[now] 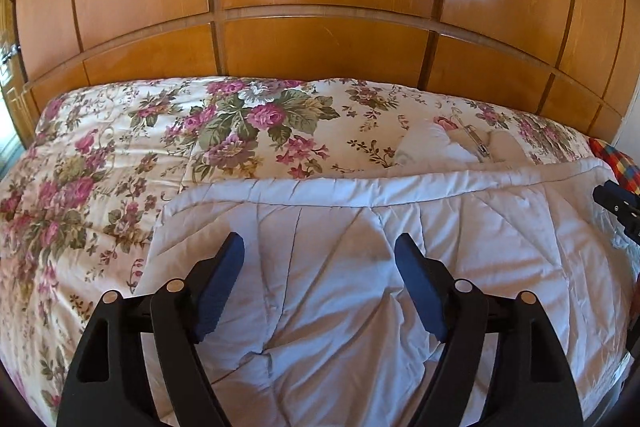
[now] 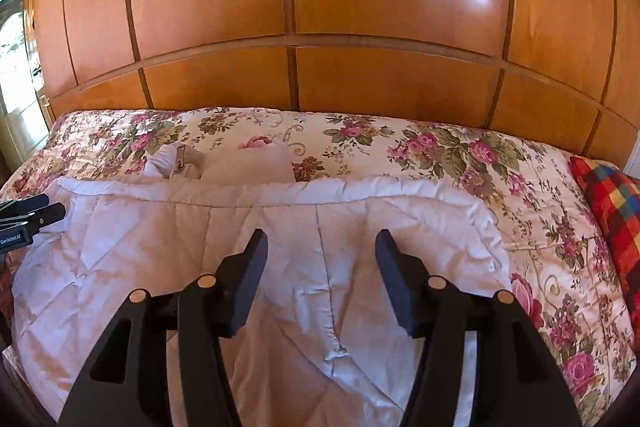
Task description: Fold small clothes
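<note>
Floral bedspread; one white quilt; two grippers, jaws apart.

The pale garment at 1 o'clock is half hidden behind the white quilt's rim; the checked cushion is cut off at 3 o'clock; the other gripper at 9 o'clock shows only partly

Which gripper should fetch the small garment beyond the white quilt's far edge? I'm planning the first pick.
Probably either: the garment lies right of the open left gripper and left of the open right gripper, between them. The right looks slightly nearer.
</note>
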{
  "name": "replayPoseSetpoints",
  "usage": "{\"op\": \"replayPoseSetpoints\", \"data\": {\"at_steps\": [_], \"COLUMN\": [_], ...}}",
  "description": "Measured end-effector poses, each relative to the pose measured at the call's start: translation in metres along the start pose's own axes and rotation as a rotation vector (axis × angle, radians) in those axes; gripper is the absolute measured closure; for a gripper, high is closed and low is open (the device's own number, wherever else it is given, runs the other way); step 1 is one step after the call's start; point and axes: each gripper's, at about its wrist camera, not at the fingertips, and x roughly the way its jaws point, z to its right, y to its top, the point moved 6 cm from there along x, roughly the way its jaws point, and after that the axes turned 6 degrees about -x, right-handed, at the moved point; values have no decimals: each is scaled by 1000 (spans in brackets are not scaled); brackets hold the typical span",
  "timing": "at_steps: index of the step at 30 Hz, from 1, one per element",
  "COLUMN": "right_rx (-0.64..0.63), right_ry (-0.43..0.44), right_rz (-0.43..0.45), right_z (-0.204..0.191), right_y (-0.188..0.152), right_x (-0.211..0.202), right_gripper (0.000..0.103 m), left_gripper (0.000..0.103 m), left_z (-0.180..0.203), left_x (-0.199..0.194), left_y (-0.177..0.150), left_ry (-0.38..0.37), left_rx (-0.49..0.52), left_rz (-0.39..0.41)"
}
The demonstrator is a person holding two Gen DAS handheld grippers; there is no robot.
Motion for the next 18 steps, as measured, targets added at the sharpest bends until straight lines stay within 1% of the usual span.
{"op": "replayPoseSetpoints", "data": {"at_steps": [6, 9, 10, 14, 16, 18], "right_rx": [-10, -30, -38, 11, 22, 16], "right_ry": [-14, -56, -67, -56, -58, -60], "right_rz": [-10, -31, -41, -64, -69, -72], "right_z": [3, 7, 9, 18, 21, 23], "right_y": [3, 1, -1, -7, -7, -6], "right_x": [1, 3, 5, 15, 21, 29], "right_gripper": [49, 49, 50, 53, 53, 53], "left_gripper": [26, 23, 23, 23, 23, 23], "left_z": [-5, -9, -10, -18, -21, -26], "left_x": [-4, -4, -4, 5, 15, 25], "left_y": [7, 8, 8, 8, 8, 8], "left_ry": [13, 23, 26, 95, 112, 119], "left_rx": [-34, -41, -35, 20, 29, 17], "left_rz": [-17, -56, -56, -35, -34, -44]}}
